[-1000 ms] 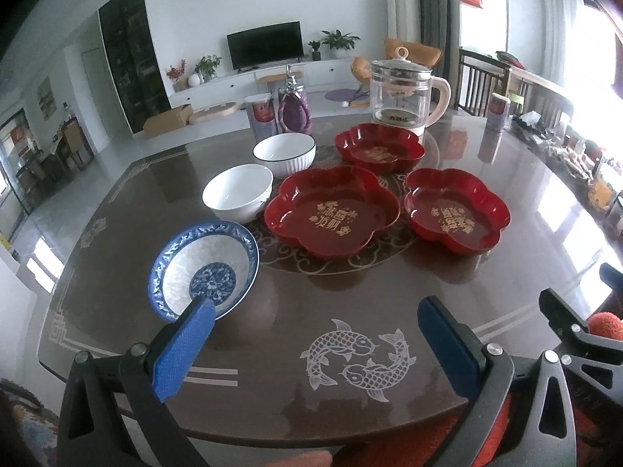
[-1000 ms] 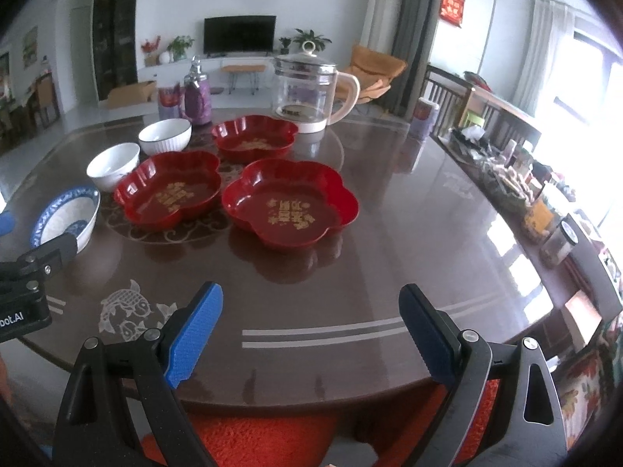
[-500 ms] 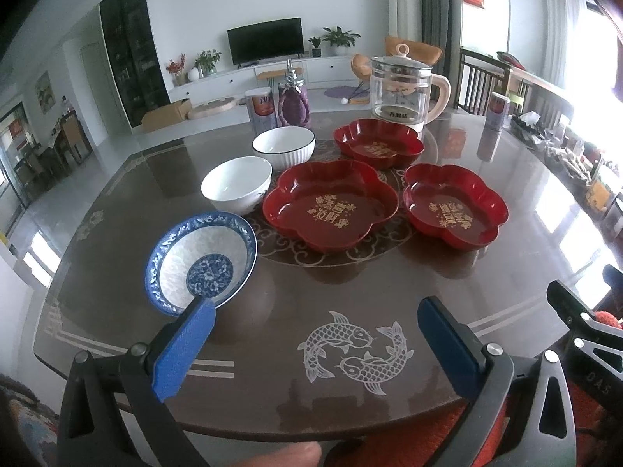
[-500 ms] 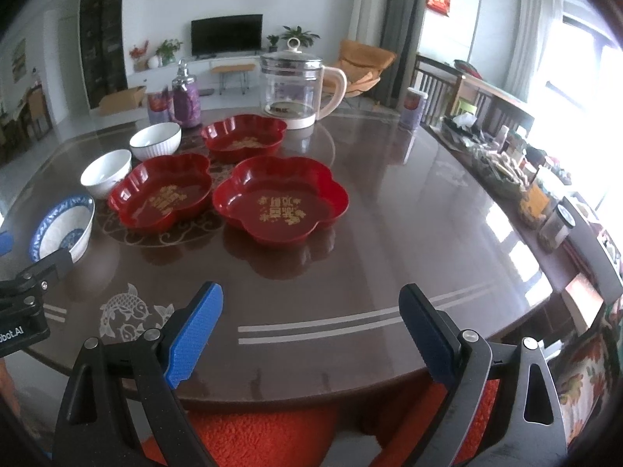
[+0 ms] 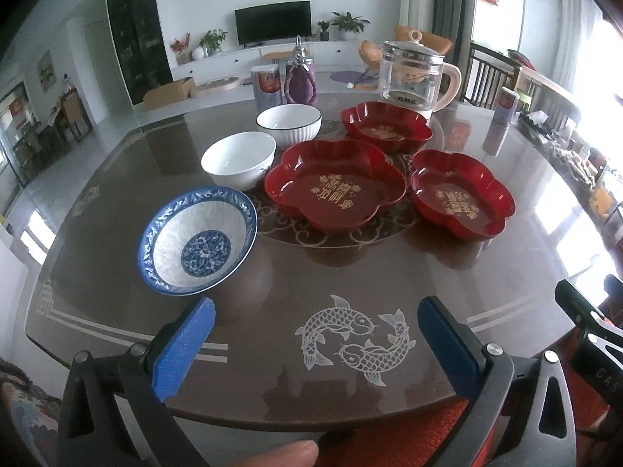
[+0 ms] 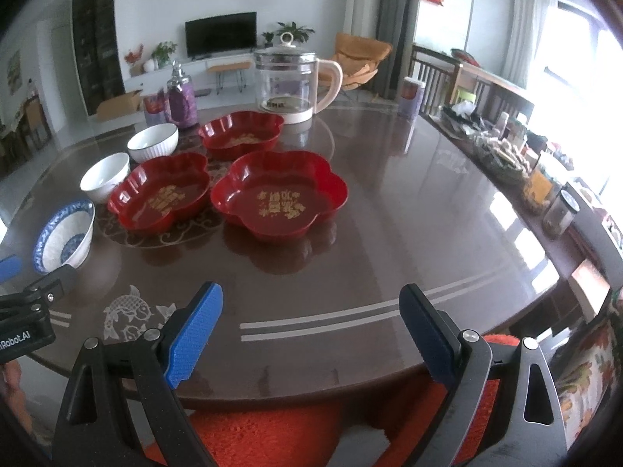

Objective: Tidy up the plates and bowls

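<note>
You've got a glossy table [image 5: 506,272], shiny red plates [image 5: 335,190], glazed bowls [image 5: 196,241], glass kettle [image 5: 409,74] top centre.

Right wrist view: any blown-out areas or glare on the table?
Right wrist view: the window is blown out white, glare streaks the table beside it; left wrist view: milder glare at the right edge, dishes sharp, strong fisheye bending.

A home's open living and dining room. Beyond the tongs spreads a glossy round brown dining table [image 5: 350,280] with inlaid fish; past its far edge stand a black wall-mounted television [image 5: 272,22], a long white low cabinet [image 5: 249,64] with potted green plants [image 5: 344,23], and an orange lounge chair [image 6: 360,58]
</note>
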### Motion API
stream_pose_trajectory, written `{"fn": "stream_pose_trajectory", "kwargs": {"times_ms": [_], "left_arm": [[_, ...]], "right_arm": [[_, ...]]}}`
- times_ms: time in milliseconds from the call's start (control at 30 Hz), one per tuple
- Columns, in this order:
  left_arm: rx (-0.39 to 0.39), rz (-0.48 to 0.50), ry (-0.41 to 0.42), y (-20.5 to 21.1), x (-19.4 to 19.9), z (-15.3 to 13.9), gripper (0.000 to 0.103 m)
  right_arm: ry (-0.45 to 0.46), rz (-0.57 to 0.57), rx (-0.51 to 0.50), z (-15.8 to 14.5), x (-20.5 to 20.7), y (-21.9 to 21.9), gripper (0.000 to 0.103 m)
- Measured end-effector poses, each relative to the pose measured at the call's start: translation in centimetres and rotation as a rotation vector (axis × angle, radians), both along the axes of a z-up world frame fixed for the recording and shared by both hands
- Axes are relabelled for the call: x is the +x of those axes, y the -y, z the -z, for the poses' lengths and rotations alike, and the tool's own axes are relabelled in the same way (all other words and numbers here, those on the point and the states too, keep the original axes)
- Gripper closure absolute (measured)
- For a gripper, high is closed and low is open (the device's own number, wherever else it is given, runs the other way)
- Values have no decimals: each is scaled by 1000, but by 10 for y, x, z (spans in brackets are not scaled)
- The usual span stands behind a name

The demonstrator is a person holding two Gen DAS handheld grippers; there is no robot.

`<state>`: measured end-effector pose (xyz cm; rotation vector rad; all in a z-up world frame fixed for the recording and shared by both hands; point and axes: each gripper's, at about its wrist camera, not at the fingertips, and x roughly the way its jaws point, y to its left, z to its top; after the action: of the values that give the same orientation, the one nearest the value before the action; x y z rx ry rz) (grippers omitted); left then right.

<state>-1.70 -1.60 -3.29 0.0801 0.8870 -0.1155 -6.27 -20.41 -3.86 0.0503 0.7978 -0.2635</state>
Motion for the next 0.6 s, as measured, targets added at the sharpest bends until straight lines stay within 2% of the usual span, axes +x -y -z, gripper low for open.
{"fn": "stream_pose_trajectory", "kwargs": {"times_ms": [233, 600], "left_arm": [[6, 2, -9, 1, 0, 3, 0], [21, 1, -19, 2, 2, 8, 0]], "right_arm": [[-7, 33, -2, 1, 1, 4, 9], [-47, 17, -2, 9, 4, 3, 9]]}}
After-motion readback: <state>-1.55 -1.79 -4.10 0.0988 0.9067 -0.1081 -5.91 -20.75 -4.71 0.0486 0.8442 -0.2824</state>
